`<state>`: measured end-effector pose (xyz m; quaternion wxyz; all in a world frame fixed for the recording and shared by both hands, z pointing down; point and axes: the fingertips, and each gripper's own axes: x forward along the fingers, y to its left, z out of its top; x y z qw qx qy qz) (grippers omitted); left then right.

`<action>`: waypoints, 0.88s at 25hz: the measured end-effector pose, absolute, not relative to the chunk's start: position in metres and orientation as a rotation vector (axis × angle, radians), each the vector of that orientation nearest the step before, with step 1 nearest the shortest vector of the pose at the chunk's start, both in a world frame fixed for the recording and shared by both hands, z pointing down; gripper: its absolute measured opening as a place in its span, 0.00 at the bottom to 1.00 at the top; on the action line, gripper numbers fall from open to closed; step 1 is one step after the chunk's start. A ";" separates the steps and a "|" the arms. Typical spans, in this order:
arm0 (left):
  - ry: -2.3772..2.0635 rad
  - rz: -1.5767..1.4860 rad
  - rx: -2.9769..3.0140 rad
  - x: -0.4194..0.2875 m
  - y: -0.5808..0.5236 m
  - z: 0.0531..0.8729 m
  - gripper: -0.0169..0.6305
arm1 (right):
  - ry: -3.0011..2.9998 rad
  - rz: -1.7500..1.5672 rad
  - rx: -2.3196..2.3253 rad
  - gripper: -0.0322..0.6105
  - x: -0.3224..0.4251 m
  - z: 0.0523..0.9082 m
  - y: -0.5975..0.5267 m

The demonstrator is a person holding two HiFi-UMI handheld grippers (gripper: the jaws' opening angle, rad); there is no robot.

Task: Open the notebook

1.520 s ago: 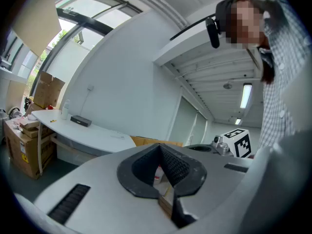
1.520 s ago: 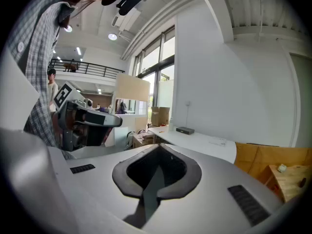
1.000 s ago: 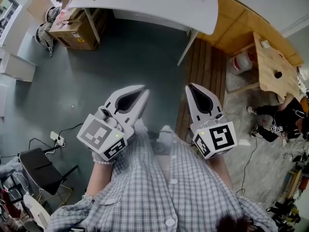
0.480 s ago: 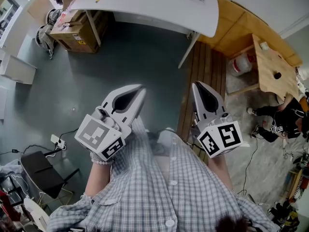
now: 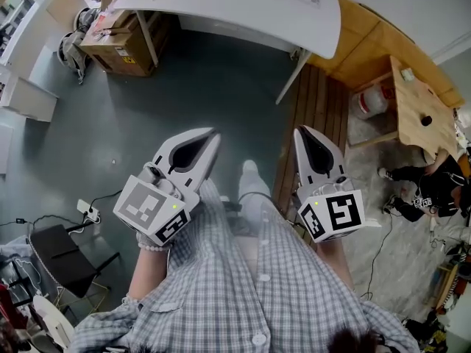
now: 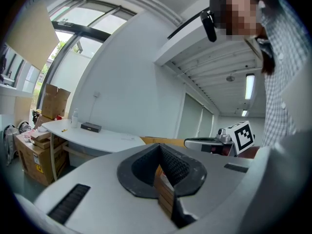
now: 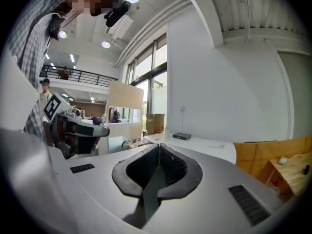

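A white table point(image 5: 243, 6) stands ahead across the grey floor. On it lies a dark flat object point(image 6: 91, 127), perhaps the notebook, also visible far off as a dark flat object point(image 7: 181, 136) in the right gripper view. My left gripper point(image 5: 213, 132) and right gripper point(image 5: 302, 129) are held level in front of the person's checked shirt, well short of the table. The left gripper point(image 6: 158, 147) has its jaws together with nothing between them. The right gripper point(image 7: 158, 147) is likewise shut and empty. A bottle point(image 6: 74, 117) stands near the table's left end.
Cardboard boxes point(image 5: 121, 39) sit under the table's left end. A raised wooden platform point(image 5: 368, 43) and a small wooden table point(image 5: 419, 101) are at the right, with a person in black point(image 5: 427, 186) beside it. A black chair point(image 5: 62, 259) and a power strip point(image 5: 87, 212) are at the left.
The table has slid lower in the head view, so it is nearer. A white shoe has stepped forward between the grippers. Both grippers stay shut.
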<state>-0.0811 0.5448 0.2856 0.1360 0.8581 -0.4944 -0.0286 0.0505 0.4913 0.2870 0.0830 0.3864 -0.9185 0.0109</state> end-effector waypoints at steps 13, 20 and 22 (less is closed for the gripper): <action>-1.551 -0.076 2.377 -0.092 0.491 0.295 0.04 | -2.763 0.058 0.997 0.09 0.034 0.306 0.425; -1.605 -0.086 2.355 -0.079 0.443 0.292 0.04 | -2.759 0.040 0.932 0.09 0.041 0.308 0.373; -1.626 -0.086 2.349 -0.076 0.431 0.291 0.04 | -2.764 0.035 0.913 0.09 0.042 0.308 0.357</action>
